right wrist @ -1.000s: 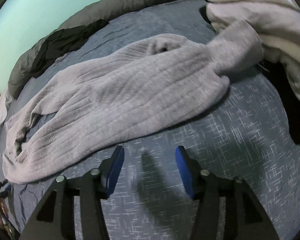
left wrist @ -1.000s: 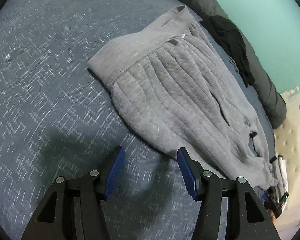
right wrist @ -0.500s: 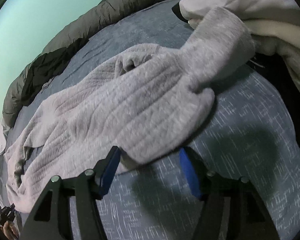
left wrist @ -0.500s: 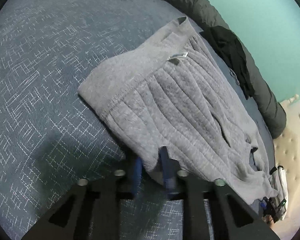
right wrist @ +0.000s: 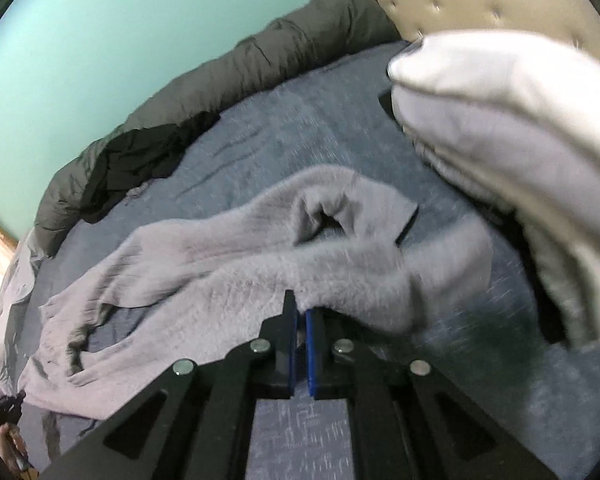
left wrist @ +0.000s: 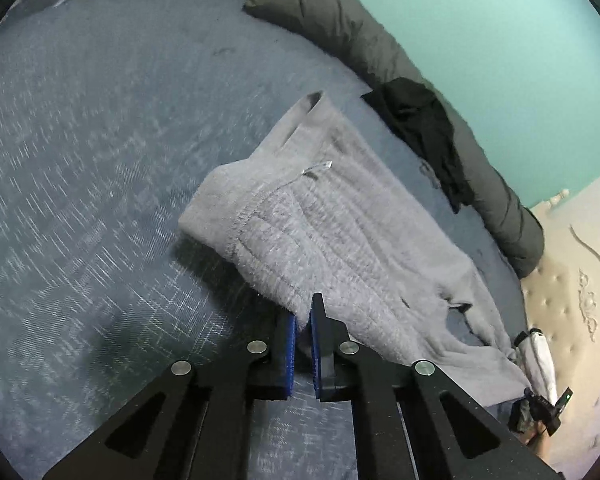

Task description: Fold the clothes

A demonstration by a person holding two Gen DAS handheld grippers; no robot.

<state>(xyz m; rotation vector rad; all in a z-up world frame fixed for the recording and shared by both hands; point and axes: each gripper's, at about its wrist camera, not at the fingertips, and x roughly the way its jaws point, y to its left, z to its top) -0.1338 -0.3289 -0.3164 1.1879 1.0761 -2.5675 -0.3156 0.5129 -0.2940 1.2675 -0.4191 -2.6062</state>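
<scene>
Blue bedding (left wrist: 100, 160) carries a soft, limp, light grey garment (left wrist: 340, 240) that sags, so left gripper (left wrist: 303, 320) and right gripper (right wrist: 301, 314) each pinch its near edge.

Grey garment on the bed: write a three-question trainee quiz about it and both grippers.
1. True or false: the left gripper is shut on the grey garment.
2. What does the right gripper pinch? A) black cloth B) grey garment C) white pile
3. Fill in: the black cloth lies against the dark ___ along the wall.

Key: 1 true; 2 B, it pinches the garment's near edge, while the white pile lies beyond, ungripped; 3 bolster.
</scene>
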